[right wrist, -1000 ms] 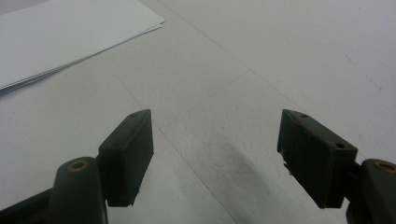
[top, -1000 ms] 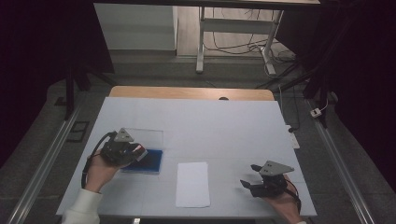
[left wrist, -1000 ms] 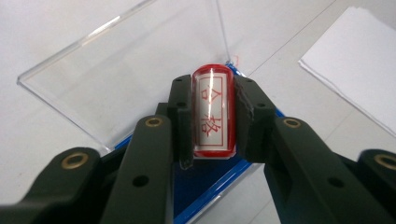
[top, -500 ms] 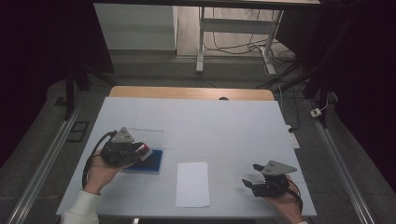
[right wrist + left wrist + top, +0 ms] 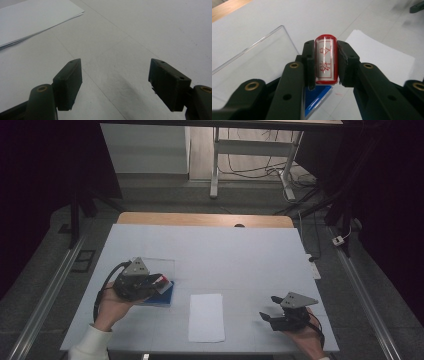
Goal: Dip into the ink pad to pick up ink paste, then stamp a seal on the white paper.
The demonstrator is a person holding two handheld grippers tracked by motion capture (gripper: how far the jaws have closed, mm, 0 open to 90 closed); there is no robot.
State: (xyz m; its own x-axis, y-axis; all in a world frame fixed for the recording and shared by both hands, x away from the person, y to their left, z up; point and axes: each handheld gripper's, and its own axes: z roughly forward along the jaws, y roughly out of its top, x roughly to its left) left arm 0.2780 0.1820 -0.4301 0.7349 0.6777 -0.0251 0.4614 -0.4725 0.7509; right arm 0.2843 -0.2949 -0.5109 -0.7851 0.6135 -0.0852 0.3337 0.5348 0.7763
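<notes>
Left tongs [image 5: 325,62] clamp the red stamp [image 5: 326,60] above the ink pad [image 5: 317,98].

We see a stamp [image 5: 325,60] with a red rim and red characters on a white face, held in the black left gripper [image 5: 325,65]. Under it lies a blue pad [image 5: 161,296] with a clear lid [image 5: 257,65]. The paper [image 5: 206,317] is white, the counter [image 5: 240,255] pale grey.

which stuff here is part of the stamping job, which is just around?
In the job:
- left gripper, shut on the red stamp
- blue ink pad with clear lid
- white paper stack

Just around:
- right gripper, open, idle
- white table
- floor cables
</notes>
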